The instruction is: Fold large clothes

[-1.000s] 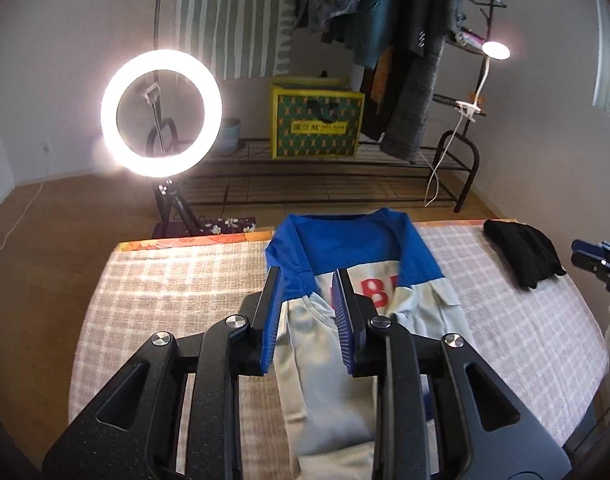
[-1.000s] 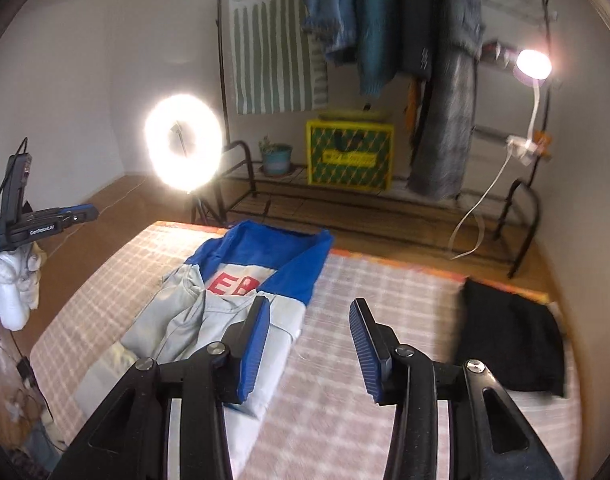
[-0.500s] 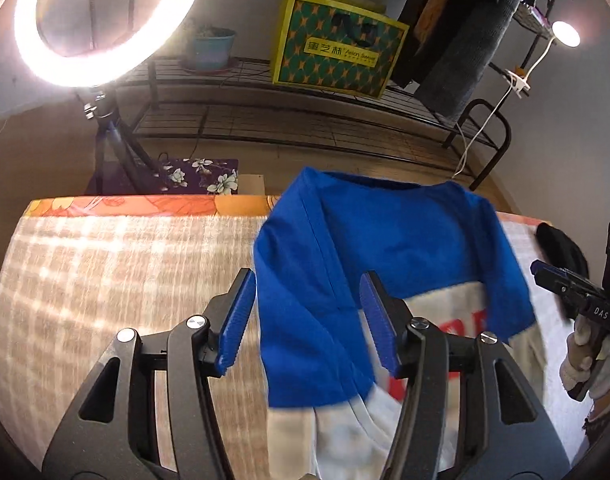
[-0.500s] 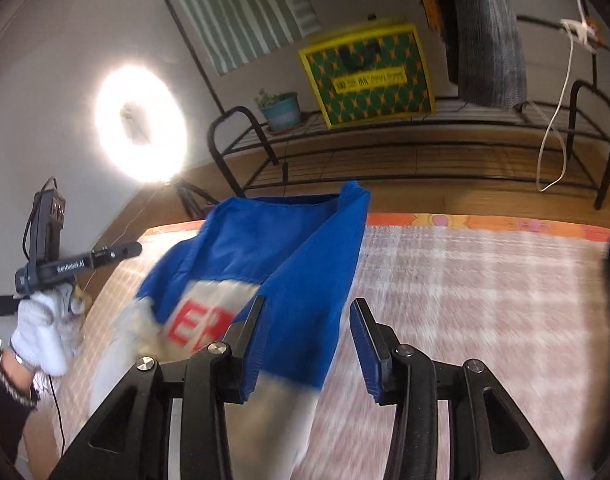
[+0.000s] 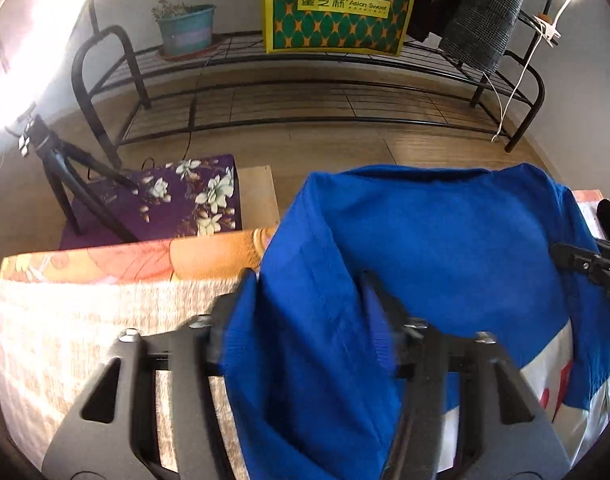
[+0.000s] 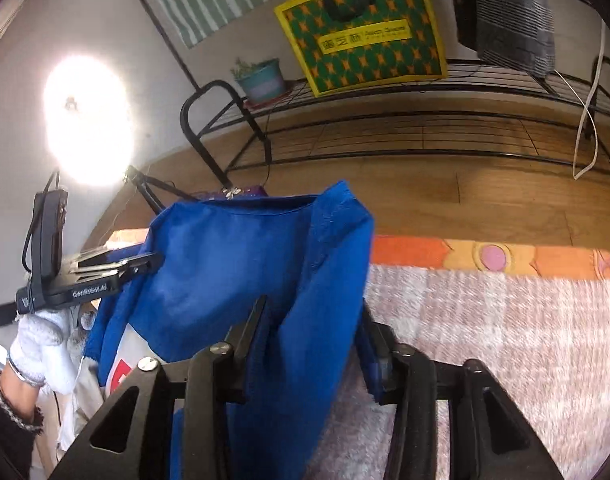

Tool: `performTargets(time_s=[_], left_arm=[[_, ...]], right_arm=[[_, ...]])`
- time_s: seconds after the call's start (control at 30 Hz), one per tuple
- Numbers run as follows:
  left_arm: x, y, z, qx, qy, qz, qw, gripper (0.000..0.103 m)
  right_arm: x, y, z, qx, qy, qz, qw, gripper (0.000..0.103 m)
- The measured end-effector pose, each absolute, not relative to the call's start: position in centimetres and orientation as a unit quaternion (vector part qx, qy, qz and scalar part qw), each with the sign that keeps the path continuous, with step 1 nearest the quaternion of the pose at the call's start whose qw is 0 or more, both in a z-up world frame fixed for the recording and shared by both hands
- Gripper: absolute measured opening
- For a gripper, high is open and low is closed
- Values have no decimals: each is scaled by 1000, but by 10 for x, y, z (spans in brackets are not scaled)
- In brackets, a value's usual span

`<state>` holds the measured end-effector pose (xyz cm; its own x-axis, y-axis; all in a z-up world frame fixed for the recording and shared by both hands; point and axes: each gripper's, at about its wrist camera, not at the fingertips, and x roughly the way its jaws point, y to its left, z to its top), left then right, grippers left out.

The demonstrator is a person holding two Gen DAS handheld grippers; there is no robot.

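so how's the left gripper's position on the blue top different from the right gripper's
The left gripper straddles the left side of the blue top, over its blue upper section, with checked cloth on its left. The right gripper straddles the top's right edge fold, with checked cloth on its right. Both have fabric between their fingers, which stand apart, at the end of the top near the table's far edge.

The left gripper (image 5: 309,312) points forward and slightly down, its two blue-padded fingers (image 5: 241,320) spread apart with blue cloth lying between them; the right gripper (image 6: 313,332) is likewise spread, cloth draped between its fingers (image 6: 253,324); in the right wrist view the left hand (image 6: 41,344), in a white glove with a dark cuff at the wrist, grips its tool's handle.
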<state>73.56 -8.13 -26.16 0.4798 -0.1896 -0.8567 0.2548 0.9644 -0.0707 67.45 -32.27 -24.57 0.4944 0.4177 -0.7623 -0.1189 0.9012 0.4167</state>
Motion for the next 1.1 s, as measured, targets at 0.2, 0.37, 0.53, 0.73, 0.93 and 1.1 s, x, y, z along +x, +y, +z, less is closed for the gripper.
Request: performTargets(time_s=[0.2,0.37,0.53,0.73,0.93,1.1], left_arm=[[719,-86,-242,44,450,-116,884,1],[688,-73,-194,-3,412,-136,901,0],[642,-59,-145,-11,381,-150,912,0],[557,-35,-91,-15,344,-153,926,0],[465,-17,-61,-5,324,-150,934,0],[385,-4,-67,-16,325,-158,932,0]], right_arm=[[654,-318,-212,151,426,151,879,1],[625,-320,-166,161,378,161,898,0],[592,-306,-121,141,353,178,908,0],[527,-286,-67,93,339,193,916,0],[442,-261,-36,58,326,211,920,0],[375,-243,-37,42,334,216,916,0]])
